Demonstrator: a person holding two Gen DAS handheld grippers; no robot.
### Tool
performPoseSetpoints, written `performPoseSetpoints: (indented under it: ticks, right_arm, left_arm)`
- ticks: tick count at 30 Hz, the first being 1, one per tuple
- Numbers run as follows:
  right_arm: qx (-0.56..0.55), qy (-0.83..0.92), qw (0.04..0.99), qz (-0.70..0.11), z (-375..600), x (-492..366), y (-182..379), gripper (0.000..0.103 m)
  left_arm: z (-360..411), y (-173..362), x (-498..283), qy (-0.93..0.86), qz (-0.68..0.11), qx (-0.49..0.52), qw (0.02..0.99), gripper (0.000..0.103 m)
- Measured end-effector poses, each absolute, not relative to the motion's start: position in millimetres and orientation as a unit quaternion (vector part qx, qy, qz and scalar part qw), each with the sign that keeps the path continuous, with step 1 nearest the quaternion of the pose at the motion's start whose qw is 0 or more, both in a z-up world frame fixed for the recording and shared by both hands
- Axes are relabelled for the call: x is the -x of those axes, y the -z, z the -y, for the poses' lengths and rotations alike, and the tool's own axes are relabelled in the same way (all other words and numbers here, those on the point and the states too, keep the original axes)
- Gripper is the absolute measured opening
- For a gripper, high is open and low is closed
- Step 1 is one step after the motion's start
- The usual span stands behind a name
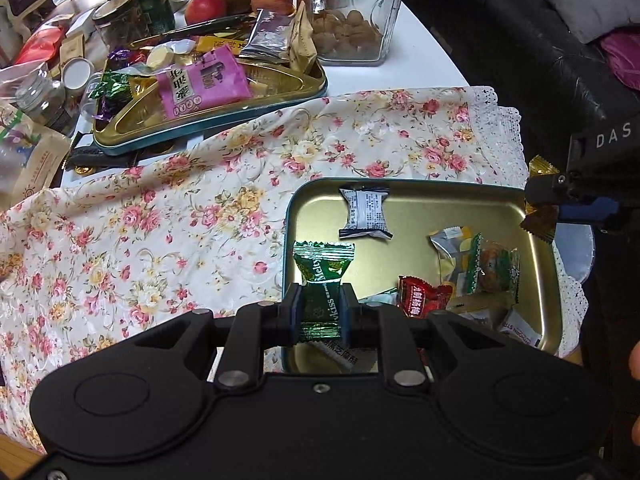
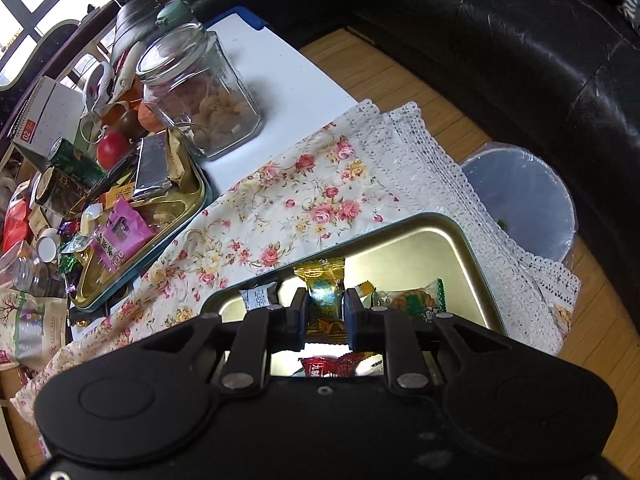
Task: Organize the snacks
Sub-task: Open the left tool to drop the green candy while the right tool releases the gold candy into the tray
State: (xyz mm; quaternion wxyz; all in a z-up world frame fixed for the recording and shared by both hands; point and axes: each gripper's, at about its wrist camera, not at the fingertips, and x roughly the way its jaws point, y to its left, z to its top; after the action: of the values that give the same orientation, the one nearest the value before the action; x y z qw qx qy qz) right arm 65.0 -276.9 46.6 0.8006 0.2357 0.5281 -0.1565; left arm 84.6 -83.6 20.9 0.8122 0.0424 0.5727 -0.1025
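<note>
- The left gripper (image 1: 322, 308) has its fingers closed on a green candy (image 1: 323, 276), pinched at the wrapper's waist and held over the near-left corner of the gold tin tray (image 1: 404, 194) on the floral cloth (image 1: 180, 232).
- The right gripper (image 2: 325, 312) has its fingers clamped on a gold candy (image 2: 324, 292), above the same tray's far-right side; in the left wrist view that candy shows just at the tray's right rim.
- The step in hand looks like dropping both candies into this tray. Done well, each gripper would lower until the wrapper is well inside the rim before letting go, since both candies hang close to an edge.
- The green candy would best land on the bare gold patch left of the white packet (image 1: 366, 212), away from the pile around the red packet (image 1: 424, 294).
- A second tray (image 1: 224, 128) heaped with snacks sits further back on the worktop, beside a glass jar (image 1: 352, 16).
- Each gripper's body hides the near part of the tray, so what lies under them is mostly unseen. How high either candy hangs above the tray floor is hard to judge; the gold one may be just outside the rim.
</note>
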Motion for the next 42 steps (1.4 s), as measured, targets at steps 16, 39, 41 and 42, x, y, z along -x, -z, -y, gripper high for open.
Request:
performPoseSetpoints:
  ticks: [16, 39, 41, 42]
  right_arm:
    - [-0.225, 0.156, 0.798, -0.536, 278.2, -65.8, -39.8, 0.02]
    - [-0.226, 0.113, 0.811, -0.527, 263.3, -71.9, -48.8, 0.027]
    - [-0.225, 0.117, 0.811, -0.527, 263.2, -71.5, -48.8, 0.027]
    - [-0.224, 0.119, 0.811, -0.527, 263.3, -71.2, -48.6, 0.027]
  left_arm:
    - [98.4, -20.6, -81.5, 0.1, -0.559, -0.072, 0.82, 0.041]
    - [83.4, -16.7, -88.5, 0.082, -0.584, -0.047, 0.806, 0.041]
    - [82.9, -16.9, -88.9, 0.081, -0.584, -0.046, 0.806, 0.041]
    - [82.3, -17.1, -88.9, 0.08, -0.584, -0.045, 0.807, 0.041]
